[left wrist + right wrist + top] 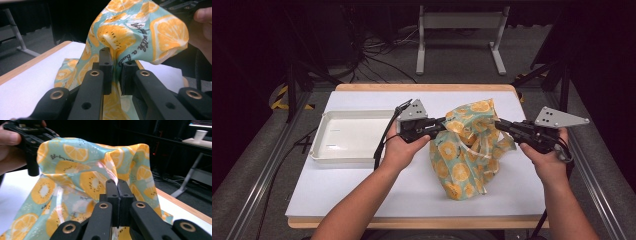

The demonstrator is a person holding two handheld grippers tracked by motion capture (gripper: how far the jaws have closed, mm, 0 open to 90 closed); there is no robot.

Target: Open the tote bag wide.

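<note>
You are working on a white table top (362, 185) with a wooden edge (422, 87) running round it. Past the far edge there is grey floor, a dark room and a white stand (459, 35).

Your left gripper (443, 123) pinches the orange-print bag (467, 150), with a fold of the cloth squeezed between its jaws. Your right gripper (499, 123) is clamped tight on the bag's other top side, with only a thin bit of cloth between its jaws. The bag hangs between your two grippers, and its bottom rests on the table just below them.

A white tray (324, 150) sits beside your left hand (404, 145), on the side away from the bag.

The table is bare below the bag toward you. Your right hand (547, 160) is over the table's right edge.
</note>
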